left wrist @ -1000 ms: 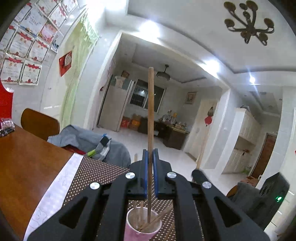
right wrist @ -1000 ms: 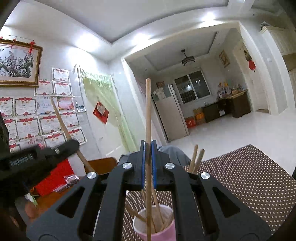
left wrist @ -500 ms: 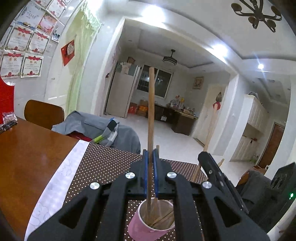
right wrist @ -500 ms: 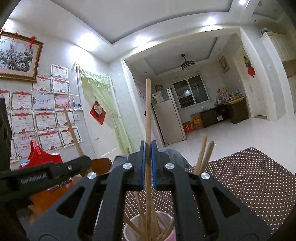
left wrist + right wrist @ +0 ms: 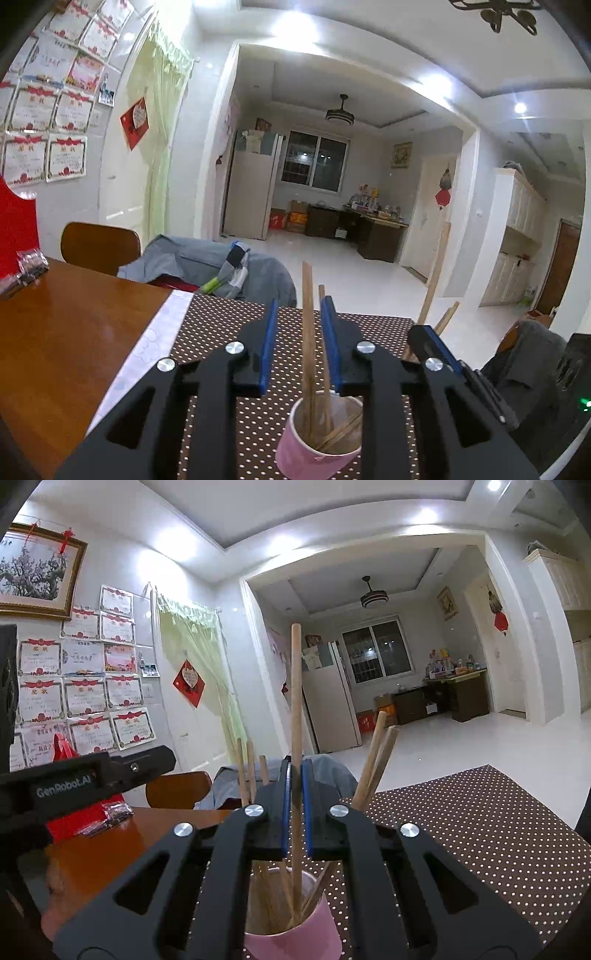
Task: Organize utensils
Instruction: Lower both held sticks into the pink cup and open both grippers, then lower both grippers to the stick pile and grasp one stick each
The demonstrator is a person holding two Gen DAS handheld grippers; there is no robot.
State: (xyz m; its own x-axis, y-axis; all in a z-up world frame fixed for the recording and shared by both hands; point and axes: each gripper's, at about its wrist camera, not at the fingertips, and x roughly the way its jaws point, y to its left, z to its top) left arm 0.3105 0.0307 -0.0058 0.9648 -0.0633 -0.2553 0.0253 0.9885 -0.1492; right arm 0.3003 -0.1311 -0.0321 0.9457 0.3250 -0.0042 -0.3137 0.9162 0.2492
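The left gripper [image 5: 301, 325] has just opened its jaws, so its chopstick [image 5: 308, 332] stands free in the pink cup [image 5: 314, 454]. The right gripper [image 5: 295, 794] pinches another chopstick [image 5: 295, 701] upright at 12 o'clock above the cup, probably to lower it in.

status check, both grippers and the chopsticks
Left gripper jaws just opened, chopstick loose in pink cup. Right gripper shut on chopstick over cup. Nothing blocking.

The chopsticks [image 5: 308, 350] are bare, matt wood, standing in a pink cup [image 5: 320, 439] that looks like paper. Under the cup lies a brown white-dotted mat [image 5: 229, 325], perhaps woven plastic. Left of the mat, the table [image 5: 66, 339] is glossy varnished wood. Both grippers are matt black plastic with shiny metal screws
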